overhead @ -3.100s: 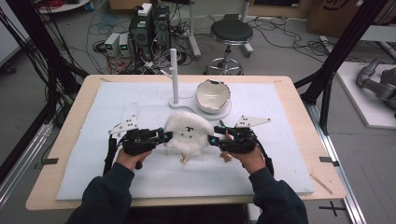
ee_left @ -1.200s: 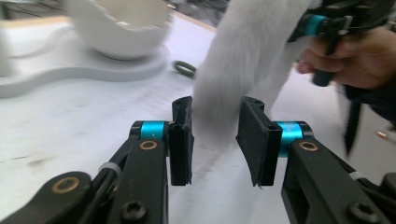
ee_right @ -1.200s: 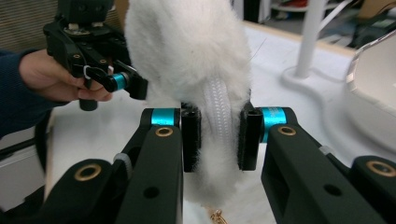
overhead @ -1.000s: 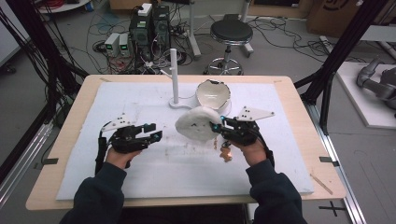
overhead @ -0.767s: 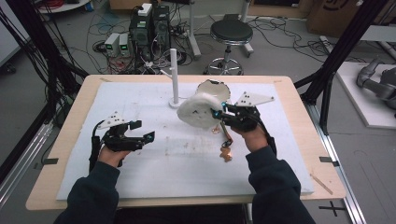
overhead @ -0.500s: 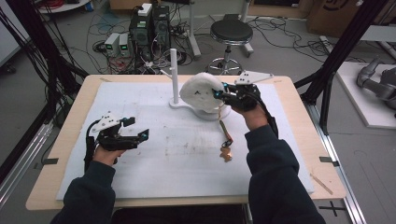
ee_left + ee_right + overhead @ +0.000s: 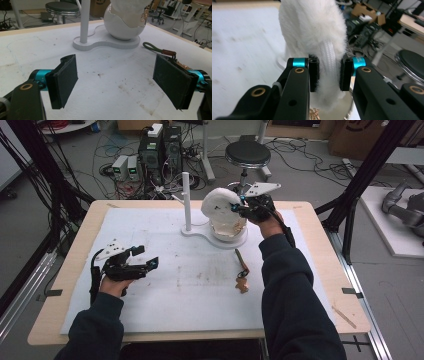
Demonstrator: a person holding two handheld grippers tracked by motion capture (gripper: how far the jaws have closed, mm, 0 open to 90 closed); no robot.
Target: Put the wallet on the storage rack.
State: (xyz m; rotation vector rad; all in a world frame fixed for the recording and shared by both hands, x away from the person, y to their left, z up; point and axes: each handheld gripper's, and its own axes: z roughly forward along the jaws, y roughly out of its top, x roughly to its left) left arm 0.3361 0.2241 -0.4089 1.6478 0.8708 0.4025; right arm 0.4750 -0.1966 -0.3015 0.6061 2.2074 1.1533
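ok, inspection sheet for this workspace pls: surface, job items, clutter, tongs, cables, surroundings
Surface: white mat on a wooden table, brown stains mid-mat.
Job's things: fluffy white bag held over the white bowl on the post stand.
Clutter: green-brown strap with charm on the mat.
Tongs: left tongs open, empty; right tongs shut on the bag's white cord.
Cables: black bundles on the floor, left and behind.
Surroundings: stool, computer boxes.

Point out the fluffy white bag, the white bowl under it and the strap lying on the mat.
fluffy white bag (image 7: pixel 218 202), high view, on its furry side.
white bowl (image 7: pixel 122 27), left gripper view, on its rounded wall.
strap (image 7: pixel 242 263), high view, on its middle stretch.
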